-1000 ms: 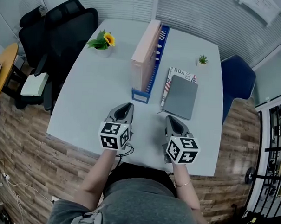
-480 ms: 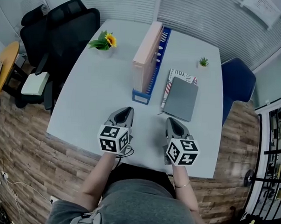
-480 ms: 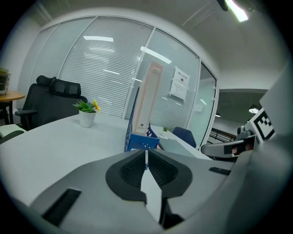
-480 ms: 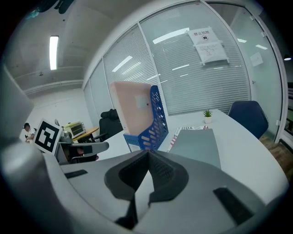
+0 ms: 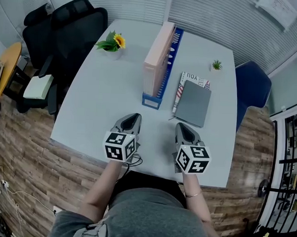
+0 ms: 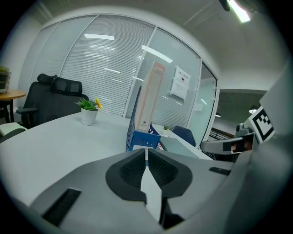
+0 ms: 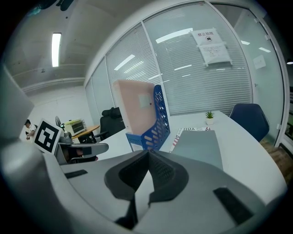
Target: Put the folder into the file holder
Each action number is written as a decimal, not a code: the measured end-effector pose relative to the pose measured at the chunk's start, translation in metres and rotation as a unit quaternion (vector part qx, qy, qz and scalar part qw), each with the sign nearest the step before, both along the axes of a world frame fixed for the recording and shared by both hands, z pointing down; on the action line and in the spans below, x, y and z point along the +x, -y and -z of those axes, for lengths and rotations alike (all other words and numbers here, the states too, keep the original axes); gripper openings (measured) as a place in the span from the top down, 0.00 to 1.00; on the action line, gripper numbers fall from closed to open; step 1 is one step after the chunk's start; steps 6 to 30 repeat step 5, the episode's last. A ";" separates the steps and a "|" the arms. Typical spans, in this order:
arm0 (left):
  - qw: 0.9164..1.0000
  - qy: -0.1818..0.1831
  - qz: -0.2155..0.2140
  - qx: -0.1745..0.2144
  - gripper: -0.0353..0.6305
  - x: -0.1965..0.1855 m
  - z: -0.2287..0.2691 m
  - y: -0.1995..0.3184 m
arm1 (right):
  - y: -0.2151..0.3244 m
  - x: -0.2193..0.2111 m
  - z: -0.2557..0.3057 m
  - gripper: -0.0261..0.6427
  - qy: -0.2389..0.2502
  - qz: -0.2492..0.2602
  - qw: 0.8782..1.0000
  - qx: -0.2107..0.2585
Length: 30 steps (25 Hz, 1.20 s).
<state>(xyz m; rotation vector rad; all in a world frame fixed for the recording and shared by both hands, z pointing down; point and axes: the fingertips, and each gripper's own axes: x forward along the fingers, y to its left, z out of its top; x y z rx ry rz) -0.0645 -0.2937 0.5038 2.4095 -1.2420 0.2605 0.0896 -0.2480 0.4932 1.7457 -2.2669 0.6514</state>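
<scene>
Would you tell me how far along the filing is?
Nothing done yet: the grey folder lies flat on a magazine beside the blue file holder, which holds a pink folder. Left gripper and right gripper are shut, empty. Grasping and inserting remain.

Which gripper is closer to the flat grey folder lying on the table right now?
Right. The right gripper sits just short of the flat grey folder's near edge, jaws shut. The left gripper is farther off to its left, near the blue plastic file holder's front end.

The left gripper (image 5: 134, 116) eased back a little toward the person, leaving the file holder (image 5: 151, 101) ahead of its tips slightly farther off than before.
</scene>
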 end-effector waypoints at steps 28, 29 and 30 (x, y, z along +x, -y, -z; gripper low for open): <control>1.000 -0.001 -0.001 0.000 0.89 -0.001 -0.001 -0.002 | -0.001 -0.005 0.000 0.96 -0.002 0.004 1.000 -0.001; 1.000 -0.001 -0.001 0.000 0.89 -0.001 -0.001 -0.002 | -0.001 -0.005 0.000 0.96 -0.002 0.004 1.000 -0.001; 1.000 -0.001 -0.001 0.000 0.89 -0.001 -0.001 -0.002 | -0.001 -0.005 0.000 0.96 -0.002 0.004 1.000 -0.001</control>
